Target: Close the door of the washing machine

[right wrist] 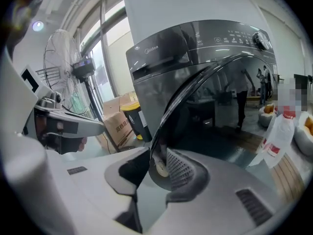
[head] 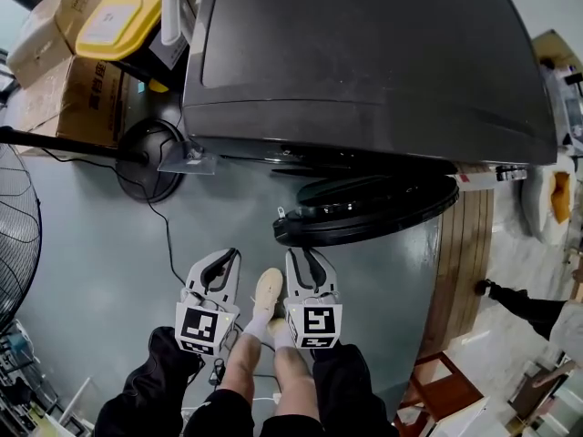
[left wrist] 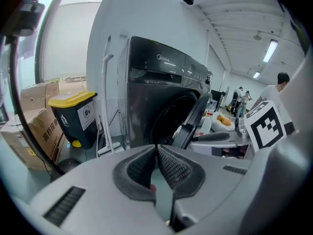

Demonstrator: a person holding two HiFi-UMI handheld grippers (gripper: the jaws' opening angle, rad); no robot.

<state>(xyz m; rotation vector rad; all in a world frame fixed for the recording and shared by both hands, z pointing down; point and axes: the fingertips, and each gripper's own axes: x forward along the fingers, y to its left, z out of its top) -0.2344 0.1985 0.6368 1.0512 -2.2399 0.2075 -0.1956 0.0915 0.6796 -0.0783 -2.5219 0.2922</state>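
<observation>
A dark grey front-loading washing machine (head: 364, 53) stands ahead, and its round door (head: 364, 212) hangs open toward me. My right gripper (head: 305, 255) is right at the door's near edge. In the right gripper view the door (right wrist: 210, 106) fills the middle. Its rim runs down into the gap of my right gripper (right wrist: 159, 158), whose pads stand apart; contact cannot be made out. My left gripper (head: 228, 258) hangs to the left of the door, clear of it. In the left gripper view my left gripper (left wrist: 156, 151) has its pads together and holds nothing, with the door (left wrist: 195, 116) beyond.
A yellow-lidded bin (head: 127, 16) and cardboard boxes (head: 73, 89) stand left of the machine. A fan's round base (head: 150, 157) with its cable and the fan cage (head: 14, 235) are on the left. A wooden platform (head: 465, 271) lies right. My shoe (head: 267, 289) shows between the grippers.
</observation>
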